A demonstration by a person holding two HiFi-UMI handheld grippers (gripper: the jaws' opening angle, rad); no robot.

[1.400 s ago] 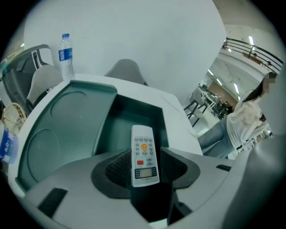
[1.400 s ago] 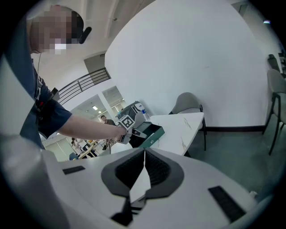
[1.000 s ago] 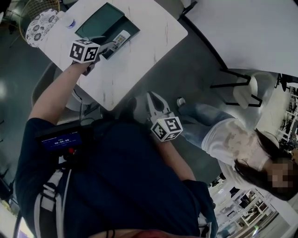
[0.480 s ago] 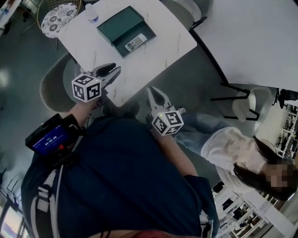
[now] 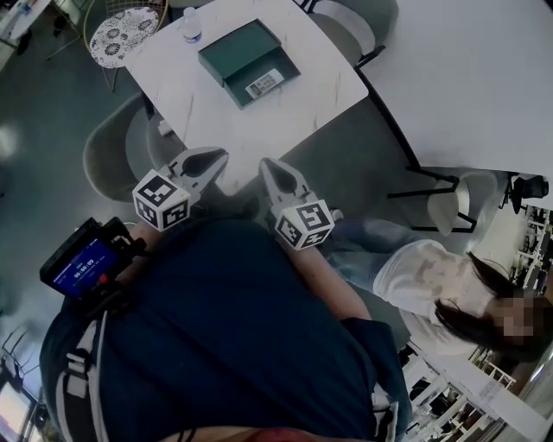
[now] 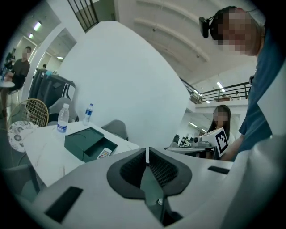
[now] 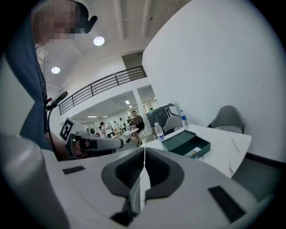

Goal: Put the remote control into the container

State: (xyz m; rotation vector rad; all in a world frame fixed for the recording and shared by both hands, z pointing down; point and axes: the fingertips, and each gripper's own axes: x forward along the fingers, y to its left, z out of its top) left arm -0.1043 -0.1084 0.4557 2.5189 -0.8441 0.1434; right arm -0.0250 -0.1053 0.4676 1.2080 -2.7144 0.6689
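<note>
I count one remote control (image 5: 263, 84), one container (image 5: 232, 50), two water bottles (image 6: 63, 118) (image 6: 89, 112), two tables (image 5: 199, 112) (image 5: 484, 78), two grippers (image 5: 223, 155) (image 5: 264, 163).

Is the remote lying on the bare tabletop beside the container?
No, the remote lies inside the open green container on the table.

Remote control (image 6: 103, 153) inside green container (image 6: 80, 139)

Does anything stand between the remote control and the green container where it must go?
Nothing visible does. The remote control already lies inside the open half of the container on the white table. The water bottle stands apart from the container.
</note>
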